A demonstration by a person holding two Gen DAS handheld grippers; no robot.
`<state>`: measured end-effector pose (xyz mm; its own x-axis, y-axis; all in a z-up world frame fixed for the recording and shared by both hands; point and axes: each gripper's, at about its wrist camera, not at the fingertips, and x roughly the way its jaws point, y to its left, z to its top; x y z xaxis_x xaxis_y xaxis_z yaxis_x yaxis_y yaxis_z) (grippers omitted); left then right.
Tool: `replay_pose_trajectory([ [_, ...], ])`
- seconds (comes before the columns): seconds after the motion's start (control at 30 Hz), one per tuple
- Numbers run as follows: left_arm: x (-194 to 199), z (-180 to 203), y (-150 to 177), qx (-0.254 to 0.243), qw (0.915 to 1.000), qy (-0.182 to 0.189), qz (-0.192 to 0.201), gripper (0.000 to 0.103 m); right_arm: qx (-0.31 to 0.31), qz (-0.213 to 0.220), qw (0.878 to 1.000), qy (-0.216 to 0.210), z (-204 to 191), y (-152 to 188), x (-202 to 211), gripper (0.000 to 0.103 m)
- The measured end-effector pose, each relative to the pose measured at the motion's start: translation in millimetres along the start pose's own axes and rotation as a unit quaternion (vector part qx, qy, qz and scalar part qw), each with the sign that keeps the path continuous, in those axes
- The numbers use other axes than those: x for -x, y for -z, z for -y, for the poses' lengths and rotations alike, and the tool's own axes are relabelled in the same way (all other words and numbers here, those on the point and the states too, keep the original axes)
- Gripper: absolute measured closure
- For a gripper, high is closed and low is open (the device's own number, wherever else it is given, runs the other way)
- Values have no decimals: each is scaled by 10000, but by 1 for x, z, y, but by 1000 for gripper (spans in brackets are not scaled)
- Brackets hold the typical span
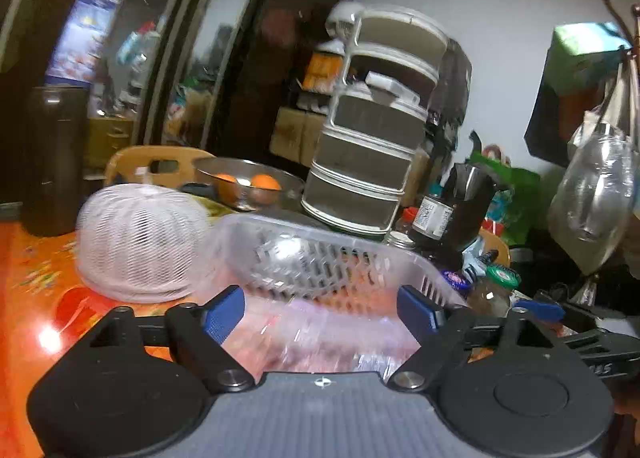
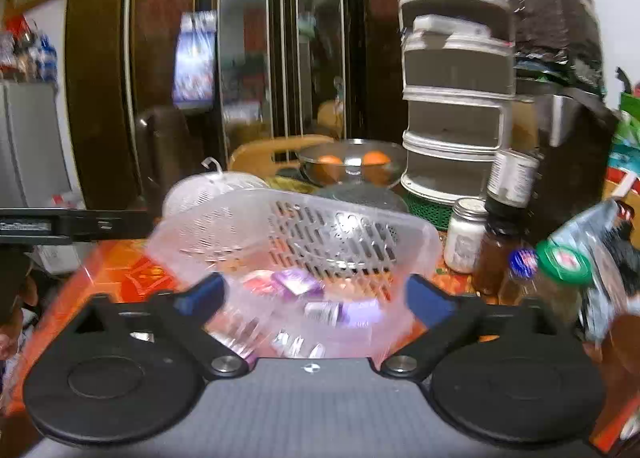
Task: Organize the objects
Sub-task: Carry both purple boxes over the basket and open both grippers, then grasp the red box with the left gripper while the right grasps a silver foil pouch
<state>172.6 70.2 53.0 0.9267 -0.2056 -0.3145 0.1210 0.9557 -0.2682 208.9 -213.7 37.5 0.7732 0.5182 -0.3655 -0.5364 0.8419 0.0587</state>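
Blue pads: left gripper point(image 1: 320, 312) spread wide, holding nothing; fingers point(image 1: 224, 312) sit either side of the basket's near end.
Right gripper point(image 2: 314, 298): also spread wide, nothing between its blue fingers point(image 2: 430, 300); basket's near rim sits in the gap.
Basket point(image 2: 304, 234): clear perforated plastic, directly ahead of both grippers on the orange tablecloth point(image 1: 32, 270). Looks tilted in the right wrist view; cannot tell whether it rests flat.
Basket contents: small purple and pink packets point(image 2: 298, 282), blurred, no print readable.
Free room: bare tablecloth left of the basket in the left wrist view, up to the dark flask point(image 1: 54, 160). A black bar point(image 2: 72, 224) runs across the left of the right wrist view.
Left of basket: white mesh dome point(image 1: 138, 240), just beside the basket, possibly touching.
Right of basket: crowded. White jar point(image 2: 464, 234), brown bottle point(image 2: 496, 254), blue-capped bottle point(image 2: 522, 262) and green-capped bottle point(image 2: 564, 260) stand close to its right end.
Behind basket: steel bowl point(image 2: 352, 166) with two oranges point(image 2: 376, 158); wooden chair back point(image 2: 276, 152) beyond it.
Back right: tall stacked tier container point(image 2: 456, 78), grey with white rims, on a green mesh base point(image 2: 430, 210). A can point(image 2: 514, 176) stands beside it.
Far right, left wrist view: clear crumpled plastic bottle point(image 1: 596, 194), hanging or propped, cannot tell which.
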Motion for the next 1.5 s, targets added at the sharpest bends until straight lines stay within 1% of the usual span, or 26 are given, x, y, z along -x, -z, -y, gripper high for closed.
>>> replay_pose_trajectory([
  [0.07, 29, -7, 27, 66, 9998, -164, 98, 17, -210, 24, 9997, -120, 0, 32, 22, 0],
  [0.17, 54, -14, 62, 104, 9989, -440, 85, 17, -601, 45, 9977, -309, -5, 78, 52, 0],
  [0.27, 64, -20, 88, 195, 9977, -642, -31, 18, -808, 81, 9960, -386, -15, 102, 68, 0],
  [0.3, 65, -22, 91, 202, 9974, -686, -37, 19, -863, 67, 9950, -493, -18, 105, 69, 0],
  [0.33, 64, -21, 94, 172, 9971, -737, -29, 19, -855, 57, 9948, -550, -21, 106, 69, 0],
  [0.4, 59, -20, 98, 97, 9963, -848, -86, 24, -805, 68, 9948, -622, -28, 108, 65, 0],
  [0.5, 50, -21, 100, 97, 9963, -801, -311, 33, -756, -164, 9940, -777, -29, 109, 50, 3],
  [0.57, 45, -23, 103, 117, 9958, -801, -429, 35, -783, -305, 9932, -811, -28, 109, 39, 6],
  [0.63, 42, -24, 107, 131, 9957, -770, -494, 40, -895, -348, 9907, -961, -27, 110, 35, 10],
  [0.67, 39, -25, 107, 147, 9957, -754, -523, 44, -918, -357, 9901, -1002, -27, 109, 33, 11],
  [0.7, 38, -25, 111, 167, 9955, -756, -551, 51, -885, -367, 9902, -1019, -29, 110, 33, 14],
  [0.73, 36, -26, 112, 188, 9954, -742, -573, 53, -846, -400, 9901, -1044, -31, 110, 30, 18],
  [0.77, 35, -27, 113, 203, 9954, -724, -600, 60, -821, -461, 9897, -1076, -32, 110, 27, 24],
  [0.8, 34, -28, 115, 214, 9954, -697, -618, 62, -819, -492, 9894, -1094, -35, 110, 27, 27],
  [0.87, 36, -29, 115, 261, 9959, -628, -597, 63, -866, -515, 9886, -1123, -33, 112, 26, 46],
  [0.93, 36, -31, 115, 326, 9960, -596, -577, 63, -922, -507, 9878, -1151, -32, 113, 27, 54],
  [1.03, 38, -31, 115, 385, 9966, -521, -518, 66, -875, -443, 9889, -1113, -32, 114, 33, 55],
  [1.1, 40, -30, 115, 366, 9972, -475, -446, 71, -876, -367, 9898, -1062, -32, 112, 37, 56],
  [1.17, 44, -28, 115, 307, 9980, -444, -335, 74, -876, -271, 9909, -982, -30, 110, 44, 57],
  [1.33, 47, -25, 114, 256, 9985, -417, -239, 75, -903, -171, 9926, -792, -25, 108, 51, 59],
  [1.5, 53, -26, 113, 309, 9989, -358, -73, 75, -871, -37, 9934, -748, -23, 104, 58, 59],
])
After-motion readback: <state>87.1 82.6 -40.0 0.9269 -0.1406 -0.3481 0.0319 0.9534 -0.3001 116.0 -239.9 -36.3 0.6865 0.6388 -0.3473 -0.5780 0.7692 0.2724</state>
